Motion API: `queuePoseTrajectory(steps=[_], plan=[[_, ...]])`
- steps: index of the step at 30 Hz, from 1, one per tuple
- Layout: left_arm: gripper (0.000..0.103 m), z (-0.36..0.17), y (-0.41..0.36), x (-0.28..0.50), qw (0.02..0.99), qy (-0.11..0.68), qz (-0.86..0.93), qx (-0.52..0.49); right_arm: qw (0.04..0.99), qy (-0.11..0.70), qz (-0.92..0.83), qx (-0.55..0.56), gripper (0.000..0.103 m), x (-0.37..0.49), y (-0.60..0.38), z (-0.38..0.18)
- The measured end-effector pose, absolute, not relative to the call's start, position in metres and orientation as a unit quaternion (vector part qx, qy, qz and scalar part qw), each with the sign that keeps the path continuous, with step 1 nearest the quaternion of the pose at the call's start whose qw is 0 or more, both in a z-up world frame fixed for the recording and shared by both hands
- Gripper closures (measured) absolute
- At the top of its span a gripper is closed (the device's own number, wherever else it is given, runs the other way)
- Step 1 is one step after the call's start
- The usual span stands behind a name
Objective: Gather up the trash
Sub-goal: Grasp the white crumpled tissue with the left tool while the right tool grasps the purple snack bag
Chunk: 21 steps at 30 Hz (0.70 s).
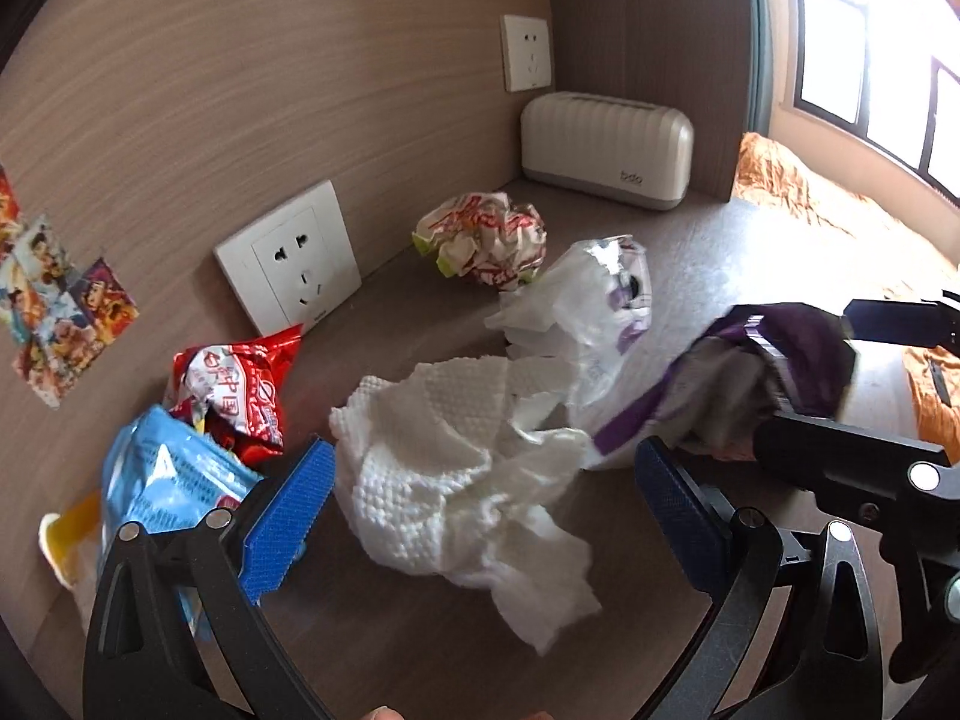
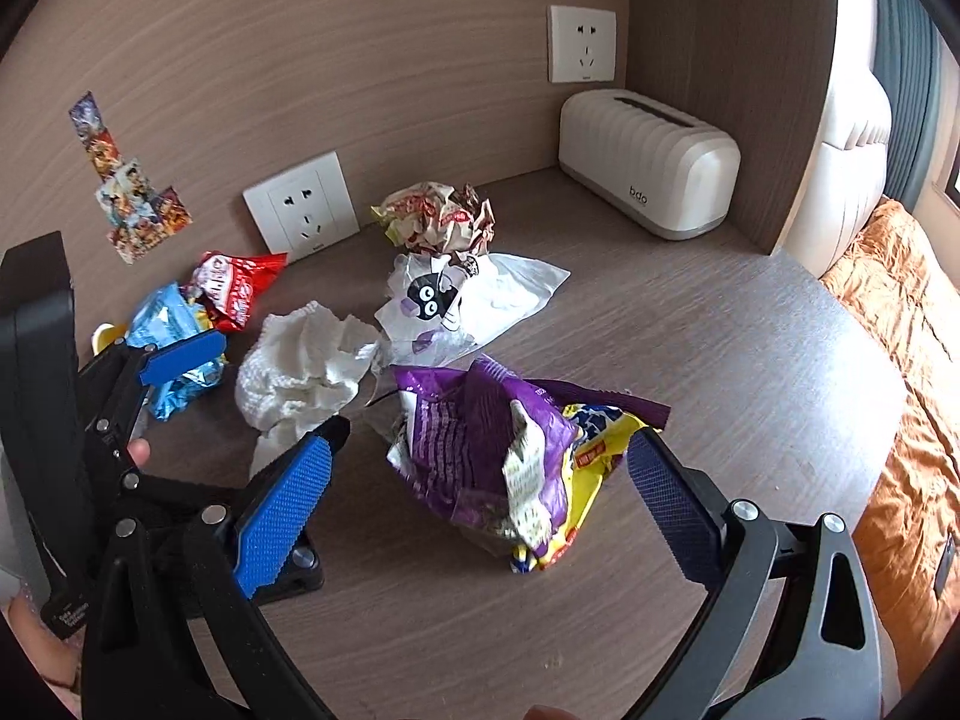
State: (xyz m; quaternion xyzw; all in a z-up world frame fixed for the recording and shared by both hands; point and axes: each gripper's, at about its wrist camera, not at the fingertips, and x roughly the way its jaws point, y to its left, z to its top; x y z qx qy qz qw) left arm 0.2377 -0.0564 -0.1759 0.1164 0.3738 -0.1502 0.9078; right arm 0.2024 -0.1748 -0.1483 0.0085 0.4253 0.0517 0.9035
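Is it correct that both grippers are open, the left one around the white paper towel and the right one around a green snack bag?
Not quite: the right wrist view shows the snack bag is purple and yellow, not green. Both the right gripper and left gripper, around the paper towel, are open.

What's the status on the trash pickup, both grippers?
Left gripper open around crumpled paper towel. Right gripper open around purple and yellow snack bag. More wrappers behind; nothing blocking.
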Motion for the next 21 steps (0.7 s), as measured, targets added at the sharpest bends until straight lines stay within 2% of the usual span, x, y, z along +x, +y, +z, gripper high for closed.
queuePoseTrajectory(steps=[9,14,16,17,18,19,20,21], plan=[[0.005,-0.203,-0.064,0.279,0.877,0.42,-0.169,0.158,0.885,0.464,0.024,0.031,0.004,0.237,-0.179,-0.182],[0.006,-0.206,-0.061,0.287,0.87,0.437,-0.188,0.128,0.885,0.46,0.009,0.069,0.004,0.239,-0.194,-0.188],[0.019,-0.207,-0.059,0.286,0.869,0.439,-0.198,0.113,0.884,0.459,0.003,0.084,0.008,0.237,-0.201,-0.192],[0.025,-0.205,-0.058,0.284,0.872,0.436,-0.195,0.11,0.888,0.454,-0.005,0.076,0.02,0.235,-0.203,-0.191],[0.039,-0.204,-0.056,0.281,0.875,0.432,-0.191,0.106,0.891,0.451,-0.011,0.054,0.036,0.233,-0.202,-0.19],[0.052,-0.203,-0.054,0.278,0.878,0.429,-0.187,0.105,0.892,0.449,-0.009,0.047,0.043,0.232,-0.201,-0.189],[0.058,-0.202,-0.051,0.275,0.88,0.428,-0.179,0.101,0.891,0.45,-0.002,0.05,0.057,0.229,-0.203,-0.187],[0.067,-0.202,-0.049,0.274,0.881,0.429,-0.175,0.097,0.89,0.453,0.007,0.059,0.058,0.226,-0.205,-0.185]])
